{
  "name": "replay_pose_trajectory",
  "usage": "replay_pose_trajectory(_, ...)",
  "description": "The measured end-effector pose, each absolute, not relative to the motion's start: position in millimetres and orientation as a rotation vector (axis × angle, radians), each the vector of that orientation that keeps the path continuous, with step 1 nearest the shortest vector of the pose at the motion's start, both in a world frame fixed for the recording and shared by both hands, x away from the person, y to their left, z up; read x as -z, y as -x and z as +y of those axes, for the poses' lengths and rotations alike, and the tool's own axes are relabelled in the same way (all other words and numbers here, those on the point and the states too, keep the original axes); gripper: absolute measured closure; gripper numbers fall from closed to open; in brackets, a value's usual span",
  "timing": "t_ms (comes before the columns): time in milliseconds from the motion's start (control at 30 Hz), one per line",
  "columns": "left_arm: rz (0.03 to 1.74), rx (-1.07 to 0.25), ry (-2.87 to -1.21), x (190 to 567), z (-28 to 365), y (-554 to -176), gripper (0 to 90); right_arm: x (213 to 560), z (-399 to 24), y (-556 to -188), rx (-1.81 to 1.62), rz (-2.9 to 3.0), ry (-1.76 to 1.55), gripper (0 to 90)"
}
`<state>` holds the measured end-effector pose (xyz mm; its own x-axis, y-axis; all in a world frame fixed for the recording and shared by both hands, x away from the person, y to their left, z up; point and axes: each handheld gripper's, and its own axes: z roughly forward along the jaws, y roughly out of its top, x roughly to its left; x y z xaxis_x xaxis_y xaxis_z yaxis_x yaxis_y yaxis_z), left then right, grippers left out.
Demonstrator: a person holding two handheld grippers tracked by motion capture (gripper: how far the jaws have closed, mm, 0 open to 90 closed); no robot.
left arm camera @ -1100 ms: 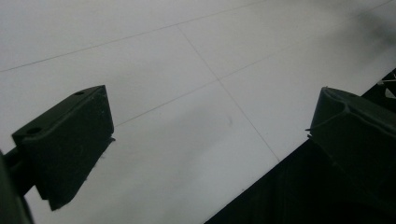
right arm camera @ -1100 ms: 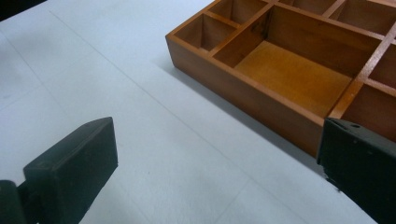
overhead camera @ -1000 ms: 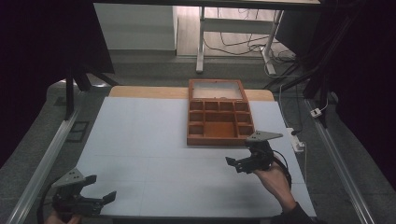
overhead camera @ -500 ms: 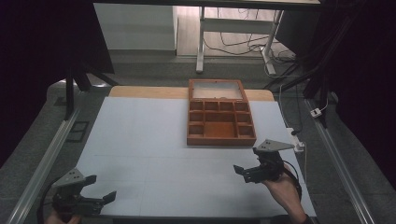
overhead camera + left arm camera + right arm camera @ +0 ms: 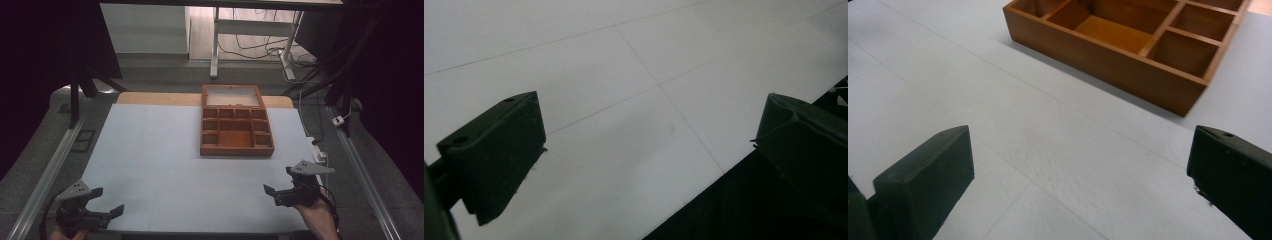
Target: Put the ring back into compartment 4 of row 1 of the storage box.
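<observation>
At the far centre of the table [image 5: 150,150], slightly right of the middle, sat a wooden box [image 5: 236,120] of reddish-brown wood, its interior divided into several small compartments around one larger central one; a pale panel lay at its far end. All compartments visible in the right gripper view [image 5: 1128,35] were bare wood. The box rested flat on a pale blue-white sheet [image 5: 165,170] covering the table, with a strip of bare wood tabletop showing beyond the sheet's far edge.

Right gripper [image 5: 282,186]: held in a hand [image 5: 315,217] at the near right of the sheet, well apart from the box, jaws spread wide, nothing between them; grey three-cornered plate on top.

Left gripper [image 5: 107,200]: held at the near left corner of the sheet, jaws likewise spread wide and empty, one jaw over the sheet, the other past its near edge.

Beyond the table: metal rails [image 5: 50,175] along both sides, a desk frame and loose cables [image 5: 260,50] on the floor.
</observation>
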<state>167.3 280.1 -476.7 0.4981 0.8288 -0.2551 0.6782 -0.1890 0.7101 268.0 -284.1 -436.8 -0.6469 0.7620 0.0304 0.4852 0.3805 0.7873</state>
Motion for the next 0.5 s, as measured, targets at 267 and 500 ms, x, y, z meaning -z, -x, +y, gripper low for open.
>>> replay_pose_trajectory(267, 1.248, -0.234, -1.931, 476.7, 280.5, -167.3, 0.0, 440.1, -297.1, -251.0, -1.125, 2.265, -1.142, 0.0)
replay_pose_trajectory(500, 1.252, -0.240, -1.933, 476.8, 280.4, -167.2, 0.0, 445.3, -311.4, -237.2, -1.109, 2.237, -1.207, 0.0)
